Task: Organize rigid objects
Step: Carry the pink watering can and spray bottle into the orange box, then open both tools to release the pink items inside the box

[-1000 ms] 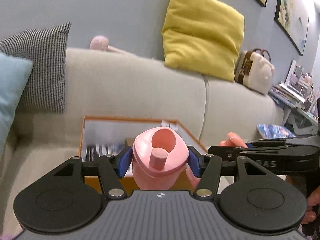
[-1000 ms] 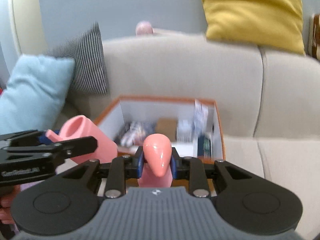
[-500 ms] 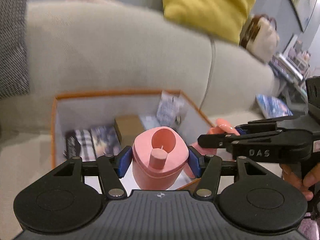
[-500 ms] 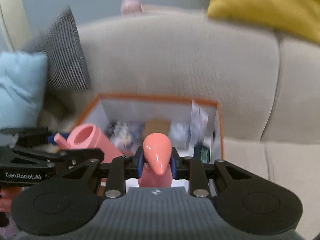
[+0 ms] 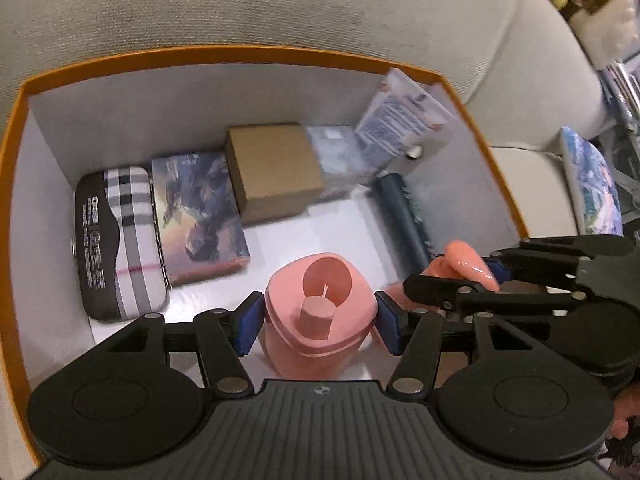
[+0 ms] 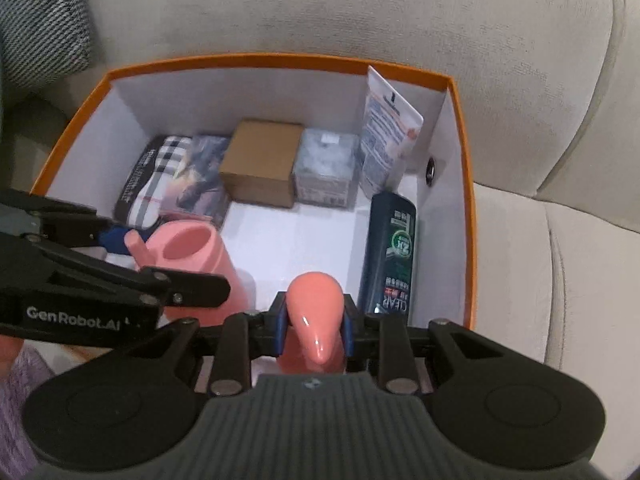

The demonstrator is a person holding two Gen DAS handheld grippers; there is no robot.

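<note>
Left wrist view: the left gripper (image 5: 320,322) points down into an orange-rimmed cardboard box with white inner walls (image 5: 120,92), which sits on a beige fabric sofa (image 5: 240,8). Its blue pads (image 5: 249,328) are clamped on both sides of a pink plastic watering-can-shaped container with a round opening and a stubby spout (image 5: 320,316), held above the near part of the box floor. To its right the right gripper (image 5: 476,276) reaches in, jaws squeezed on a glossy salmon-pink curved piece (image 5: 466,258). Along the far wall of the box, left to right: a black case with a plaid panel (image 5: 116,240), a flat box with a dark picture print (image 5: 196,216), a plain brown cardboard box (image 5: 276,172), a clear wrapped pack (image 5: 340,160) and a white printed pouch (image 5: 404,120) leaning on the right wall. A dark green bottle (image 5: 404,216) lies along that wall.

Right wrist view: the right gripper (image 6: 314,330) grips the salmon-pink piece (image 6: 316,320) by its sides, just over the near edge of the box (image 6: 464,200). The left gripper (image 6: 120,256) enters from the left with the pink container (image 6: 192,256), tilted, over the white floor. The dark green bottle (image 6: 392,256) lies just right of the salmon piece; the brown box (image 6: 264,168), clear pack (image 6: 326,172) and pouch (image 6: 390,136) stand at the far side.
</note>
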